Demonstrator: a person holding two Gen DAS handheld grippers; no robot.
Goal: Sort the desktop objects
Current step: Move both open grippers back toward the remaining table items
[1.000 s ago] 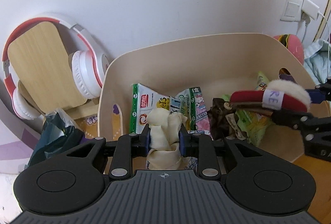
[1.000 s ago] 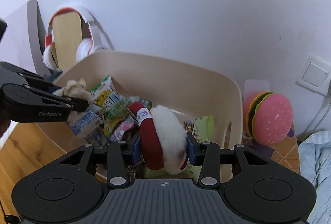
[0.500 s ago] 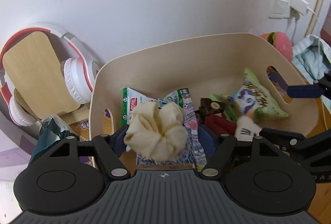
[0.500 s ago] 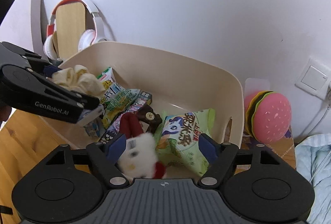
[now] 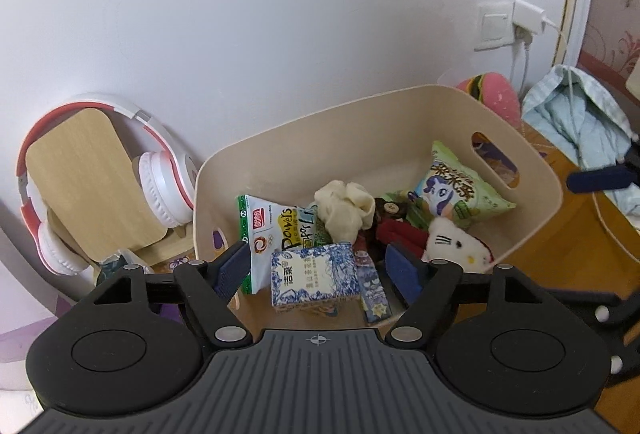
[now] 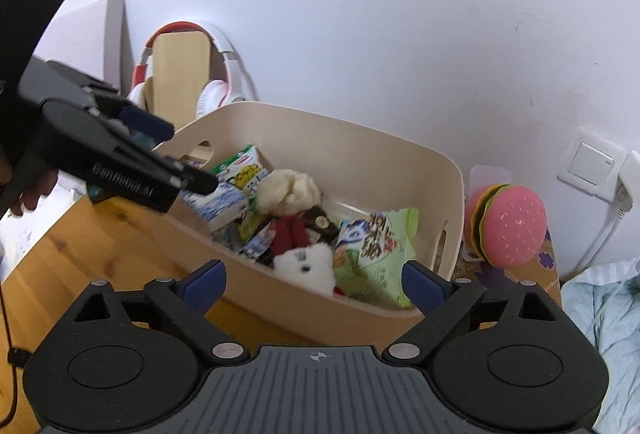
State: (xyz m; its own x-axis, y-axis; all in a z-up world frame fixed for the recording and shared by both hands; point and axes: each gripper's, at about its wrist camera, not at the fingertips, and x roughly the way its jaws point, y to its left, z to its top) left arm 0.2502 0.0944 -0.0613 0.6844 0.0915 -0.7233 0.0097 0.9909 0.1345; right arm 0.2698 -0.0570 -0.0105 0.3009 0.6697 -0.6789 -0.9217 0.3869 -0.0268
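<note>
A beige bin (image 5: pixel 400 113) stands against the wall on the wooden desk. In it lie a cream scrunchie (image 5: pixel 344 207), a white cat plush with a red body (image 5: pixel 456 246), a green snack bag (image 5: pixel 456 189), a blue-and-white box (image 5: pixel 314 278) and other snack packets. My left gripper (image 5: pixel 319 268) hangs over the bin's near left end, its jaws opening with nothing gripped. My right gripper (image 6: pixel 314 280) hovers above the bin's near wall, jaws opening wide and empty. The plush (image 6: pixel 306 260) lies below it. The left gripper (image 6: pixel 180 155) also shows over the bin's left rim.
Red-and-white headphones (image 5: pixel 160 173) hang on a wooden stand left of the bin. A pink burger plush (image 6: pixel 512 230) sits to its right, below a wall socket (image 6: pixel 592 165). Light blue cloth (image 5: pixel 580 121) lies at far right. Bare desk wood (image 6: pixel 100 246) shows in front.
Both grippers went from shut to open. The scrunchie dropped out of the left one and the cat plush out of the right one into the bin. Both grippers drew back and up.
</note>
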